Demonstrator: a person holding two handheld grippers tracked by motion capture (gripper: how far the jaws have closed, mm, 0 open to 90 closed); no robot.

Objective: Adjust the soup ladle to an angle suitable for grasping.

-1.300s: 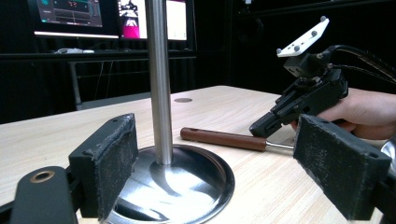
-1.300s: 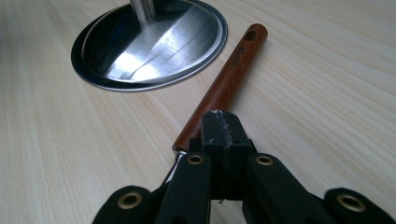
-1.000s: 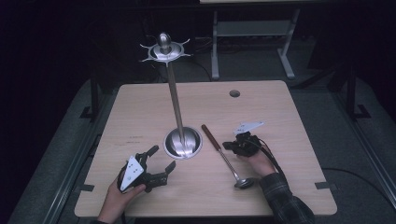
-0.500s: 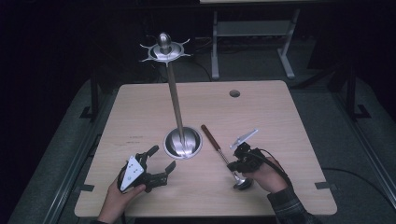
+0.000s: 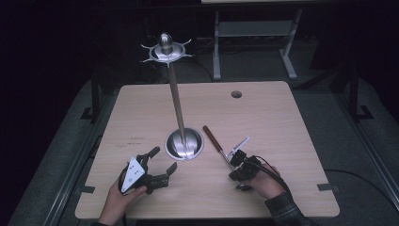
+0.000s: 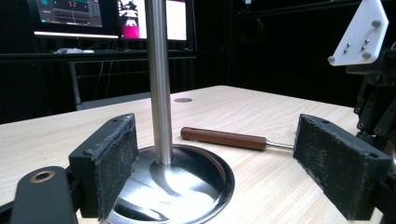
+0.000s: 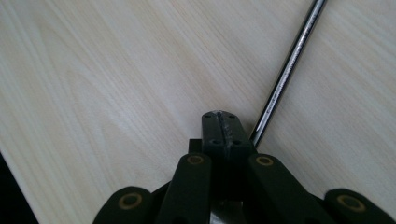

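the right gripper (image 5: 239, 165) rests low on the pale wooden table (image 5: 263, 113), its jaws pressed flat together with nothing between them. the long metal ladle with a brown wooden handle (image 5: 217, 142) lies just beside its tip, and the hand hides the ladle's bowl end. the left gripper (image 5: 160, 165) lies with jaws wide apart, holding nothing, near the round base of the tall shiny steel stand (image 5: 184, 142), whose top is cut off in the left gripper view.
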